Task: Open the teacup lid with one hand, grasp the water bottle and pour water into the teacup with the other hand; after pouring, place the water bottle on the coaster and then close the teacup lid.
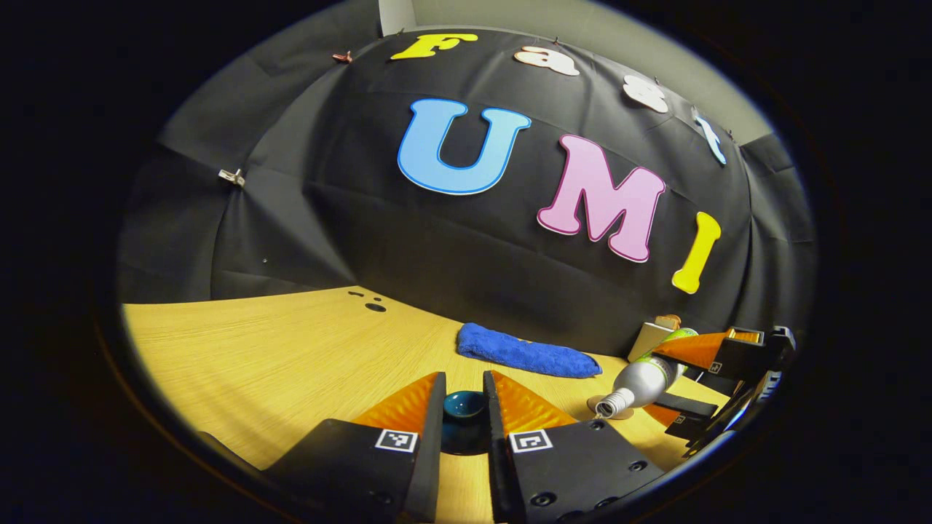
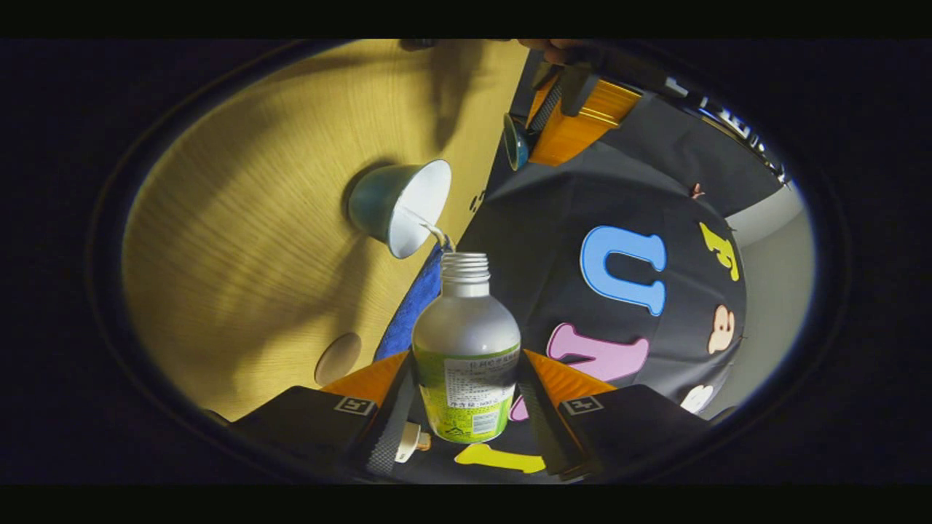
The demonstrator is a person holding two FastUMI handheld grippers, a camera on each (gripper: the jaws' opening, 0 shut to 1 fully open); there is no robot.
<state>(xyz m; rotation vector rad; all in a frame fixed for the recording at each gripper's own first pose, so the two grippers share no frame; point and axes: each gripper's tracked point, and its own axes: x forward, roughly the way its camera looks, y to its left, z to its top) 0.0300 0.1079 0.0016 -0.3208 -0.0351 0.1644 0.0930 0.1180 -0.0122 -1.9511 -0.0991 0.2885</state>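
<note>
My left gripper [image 1: 464, 386] is shut on the dark teal teacup lid [image 1: 464, 407] and holds it above the wooden table [image 1: 255, 364]. In the right gripper view that lid [image 2: 515, 142] hangs at the top in the left gripper [image 2: 539, 127]. My right gripper [image 2: 467, 356] is shut on the uncapped water bottle [image 2: 466, 327], silver with a green label. The bottle is tilted, and a thin stream of water runs from its mouth into the teal teacup [image 2: 397, 207] with a white inside. In the left gripper view the tilted bottle [image 1: 644, 380] shows at the right in the right gripper [image 1: 673, 382].
A round tan coaster [image 2: 338, 358] lies on the table near the teacup. A folded blue towel [image 1: 528, 353] lies along the table's back edge by the black cloth wall. A small pale box [image 1: 650, 339] stands behind the bottle.
</note>
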